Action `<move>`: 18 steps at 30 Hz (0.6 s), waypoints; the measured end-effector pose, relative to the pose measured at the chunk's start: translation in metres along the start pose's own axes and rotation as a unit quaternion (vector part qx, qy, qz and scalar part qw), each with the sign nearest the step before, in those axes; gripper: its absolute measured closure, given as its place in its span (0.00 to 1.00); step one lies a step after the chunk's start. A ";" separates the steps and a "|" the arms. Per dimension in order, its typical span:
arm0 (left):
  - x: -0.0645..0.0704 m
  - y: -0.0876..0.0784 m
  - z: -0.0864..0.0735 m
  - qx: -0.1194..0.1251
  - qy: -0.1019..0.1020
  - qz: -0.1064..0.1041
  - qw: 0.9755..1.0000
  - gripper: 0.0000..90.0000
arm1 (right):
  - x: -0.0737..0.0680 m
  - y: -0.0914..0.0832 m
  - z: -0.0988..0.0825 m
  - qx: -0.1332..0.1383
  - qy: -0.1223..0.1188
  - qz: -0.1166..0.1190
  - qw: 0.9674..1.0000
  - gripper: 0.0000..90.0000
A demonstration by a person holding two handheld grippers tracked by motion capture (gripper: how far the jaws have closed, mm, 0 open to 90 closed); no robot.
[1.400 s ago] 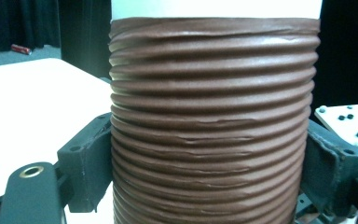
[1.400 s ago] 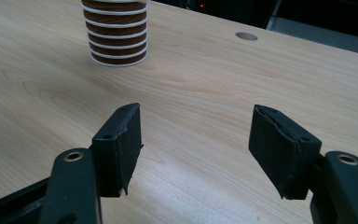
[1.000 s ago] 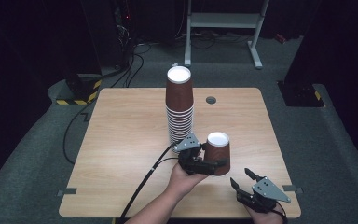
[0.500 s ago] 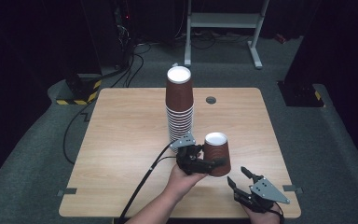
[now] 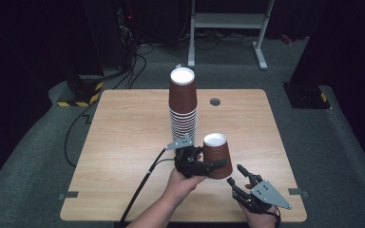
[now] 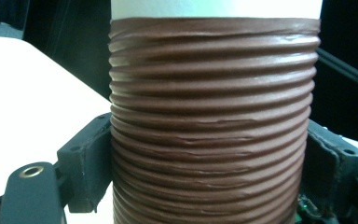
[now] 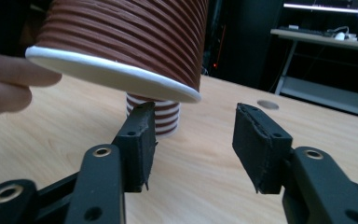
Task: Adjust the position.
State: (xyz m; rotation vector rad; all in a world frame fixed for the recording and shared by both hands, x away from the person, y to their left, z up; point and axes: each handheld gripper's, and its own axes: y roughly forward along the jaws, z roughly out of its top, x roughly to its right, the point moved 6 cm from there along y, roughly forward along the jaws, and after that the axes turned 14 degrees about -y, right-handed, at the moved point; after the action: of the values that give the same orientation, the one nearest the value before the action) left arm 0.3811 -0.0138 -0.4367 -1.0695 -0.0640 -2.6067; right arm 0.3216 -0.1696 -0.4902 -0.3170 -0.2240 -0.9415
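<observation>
A tall stack of upside-down brown ribbed paper cups [image 5: 183, 102] stands mid-table. My left gripper [image 5: 217, 166] is shut on a single upside-down cup [image 5: 217, 154] just right of the stack. The cup is off the wood and tilted, and its ribbed wall [image 6: 214, 116] sits between the two pads [image 6: 91, 163]. My right gripper [image 5: 235, 174] is at the front right, just below that cup, and it is open. Its jaws have just been closing, with nothing between them. In the right gripper view the cup's white rim [image 7: 116, 74] hangs above the right gripper [image 7: 193, 140], with the stack [image 7: 161, 116] behind.
A round cable hole [image 5: 215, 101] lies in the table behind the stack. Bare wood [image 5: 123, 142] spreads to the left. The left gripper's cable [image 5: 142, 185] runs off the front edge. A metal stand [image 5: 228, 21] and floor cables lie beyond the table.
The right gripper has moved up and left toward the held cup, and its jaws have narrowed. The left gripper has kept the cup in nearly the same place.
</observation>
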 end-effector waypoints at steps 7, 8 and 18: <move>0.003 -0.005 0.003 0.002 -0.016 -0.016 1.000 0.19 | -0.005 0.012 0.017 0.023 -0.005 -0.001 1.000 0.66; 0.003 -0.005 0.002 0.000 -0.014 -0.017 1.000 0.19 | -0.005 0.012 0.017 0.023 -0.005 -0.001 1.000 0.66; 0.004 0.003 -0.004 -0.011 -0.026 -0.025 0.999 0.19 | -0.006 0.004 0.010 0.042 -0.005 -0.016 0.999 0.76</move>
State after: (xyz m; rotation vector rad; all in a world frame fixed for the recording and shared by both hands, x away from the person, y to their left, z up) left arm 0.3766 -0.0188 -0.4375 -1.1580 -0.0766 -2.6296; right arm 0.3210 -0.1597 -0.4832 -0.2406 -0.2775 -0.9590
